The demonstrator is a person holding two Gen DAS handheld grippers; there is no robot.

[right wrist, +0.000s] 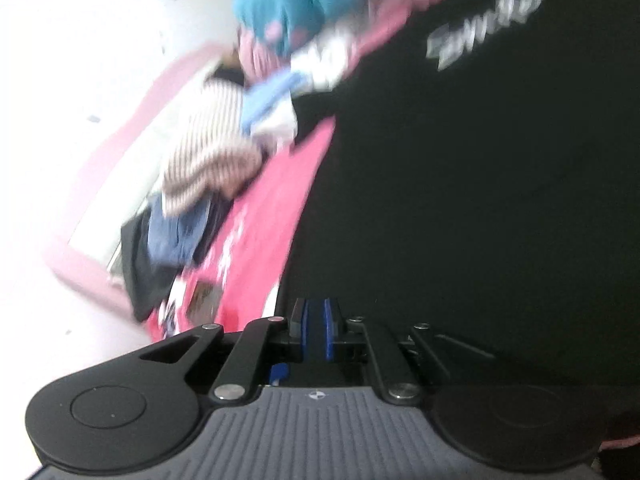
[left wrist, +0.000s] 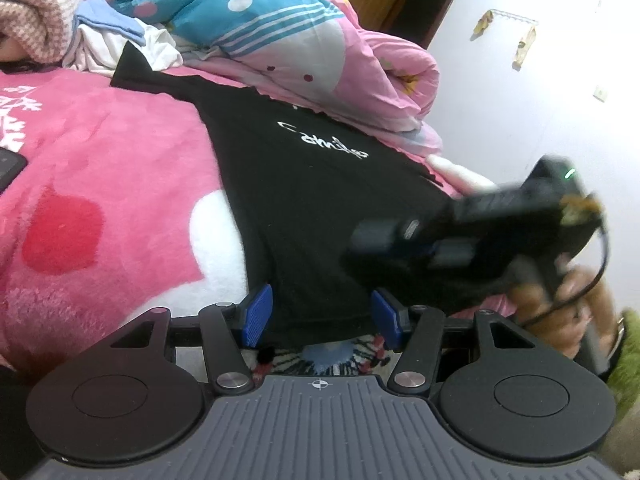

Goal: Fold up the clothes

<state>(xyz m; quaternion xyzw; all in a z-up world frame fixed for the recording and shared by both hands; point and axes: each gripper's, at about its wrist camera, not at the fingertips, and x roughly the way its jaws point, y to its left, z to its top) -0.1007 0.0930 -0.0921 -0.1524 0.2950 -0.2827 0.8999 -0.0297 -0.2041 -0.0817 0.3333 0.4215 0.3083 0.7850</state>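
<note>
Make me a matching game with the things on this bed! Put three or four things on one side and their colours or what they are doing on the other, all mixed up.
Things:
1. T-shirt
2. Blanket
3. Left gripper
4. Right gripper

Colours or states:
A. fingers pressed together on black cloth
B. pink, with a red and a white patch
C. fingers wide apart at the cloth's near edge
D. black, with white writing

Pairs: 1-D, 2-B, 3-C, 4-A
</note>
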